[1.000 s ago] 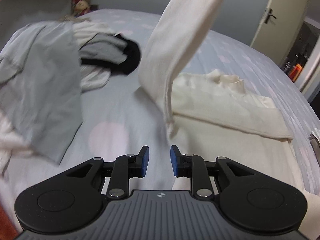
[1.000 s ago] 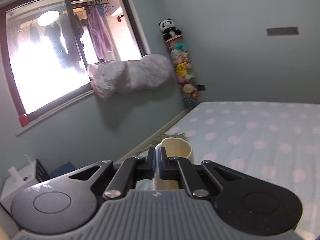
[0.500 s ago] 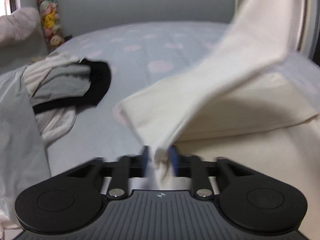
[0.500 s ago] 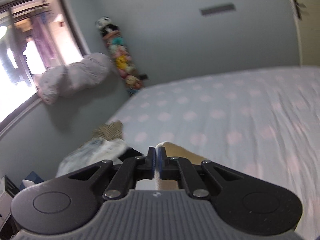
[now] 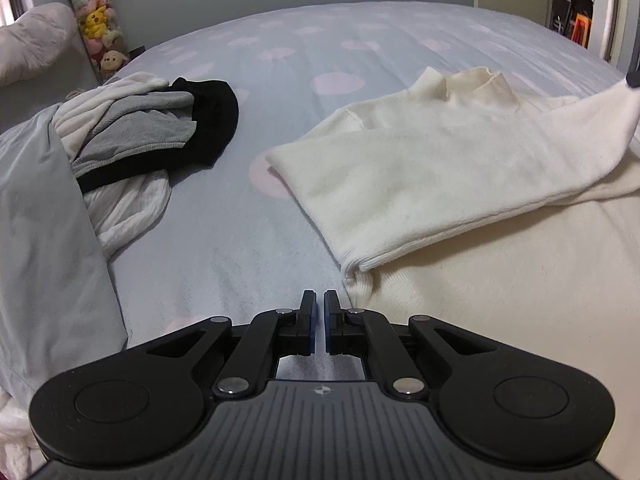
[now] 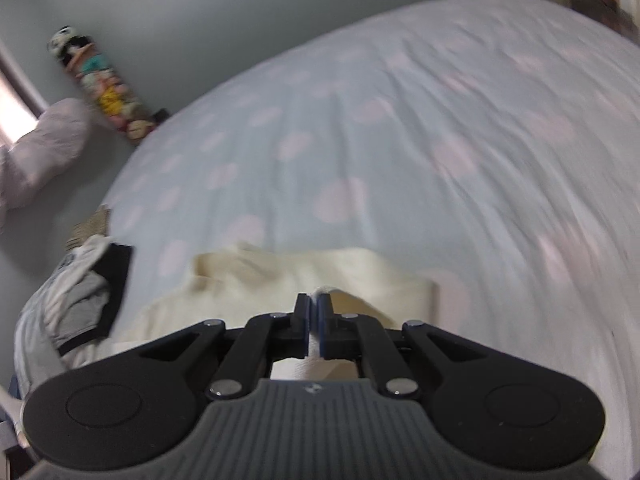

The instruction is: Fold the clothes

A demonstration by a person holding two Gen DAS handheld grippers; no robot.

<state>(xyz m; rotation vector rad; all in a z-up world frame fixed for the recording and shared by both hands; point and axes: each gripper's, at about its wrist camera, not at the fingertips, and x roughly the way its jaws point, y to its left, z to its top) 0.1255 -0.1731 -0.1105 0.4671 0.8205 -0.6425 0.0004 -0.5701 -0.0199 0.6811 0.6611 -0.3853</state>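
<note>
grey sheet [image 5: 48, 208]: we see it draped along the bed's left edge, over part of the pile.
clothes pile [image 5: 152, 132]: white ribbed, grey and black pieces heaped by the left edge, well apart from the sweater. In the right wrist view it [image 6: 80, 300] sits lower left, blurred.
plush toys [image 5: 96, 20]: hanging strip at the bed's far left corner, against the wall.
bed [image 5: 240, 216]: pale blue sheet with pink dots, bare between pile and sweater.
left tongs [image 5: 319, 316]: we see blue pads almost together with a thin gap, nothing between them. Low over the bed, just beside the sleeve cuff.
cream sweater [image 5: 500, 280]: lies flat on the right half of the bed, collar toward the far edge.
sleeve [image 5: 420, 176]: folded across the sweater's chest, cuff end near the left tongs, far end lifted toward the right edge.
right tongs [image 6: 314, 320]: clamped on a fold of cream sweater fabric, cloth visible between the pads. Their dark tip [image 5: 634, 76] shows at the right border of the left wrist view, at the raised sleeve end.
doorway [image 5: 576, 4]: beyond the bed's far right corner.
</note>
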